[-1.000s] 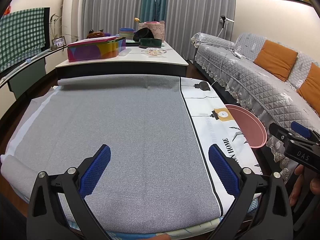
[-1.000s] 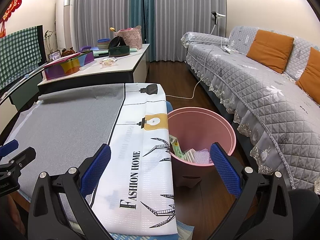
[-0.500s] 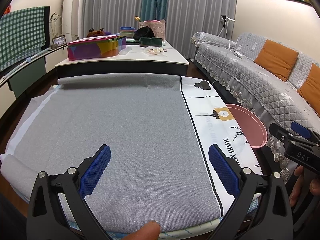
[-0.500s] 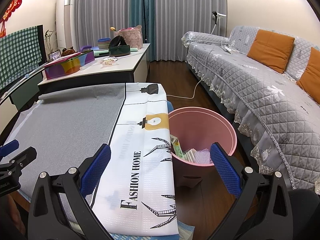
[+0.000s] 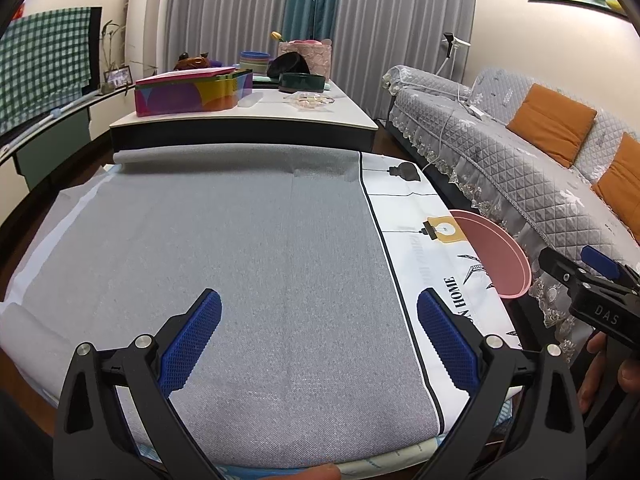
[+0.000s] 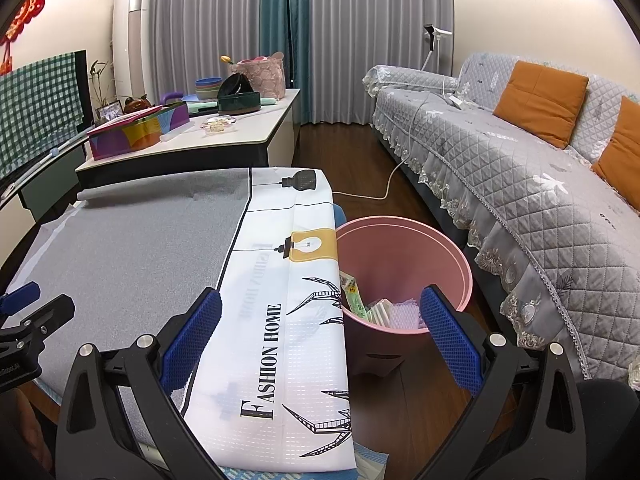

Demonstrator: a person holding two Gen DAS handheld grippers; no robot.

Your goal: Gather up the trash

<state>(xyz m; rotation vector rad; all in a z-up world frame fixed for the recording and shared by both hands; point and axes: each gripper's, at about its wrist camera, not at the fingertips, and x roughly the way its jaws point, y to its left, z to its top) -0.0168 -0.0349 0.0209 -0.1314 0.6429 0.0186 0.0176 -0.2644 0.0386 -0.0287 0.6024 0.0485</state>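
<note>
My left tongs (image 5: 318, 340) spread wide over the grey-clothed counter (image 5: 240, 248), holding nothing, my right tongs (image 6: 320, 334) wide too, trash wrappers (image 6: 376, 308) lying inside the pink bin (image 6: 404, 240) beside the counter

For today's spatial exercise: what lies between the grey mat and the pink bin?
In the right wrist view, a white printed cloth strip reading FASHION HOME lies between the grey mat and the pink bin.
</note>
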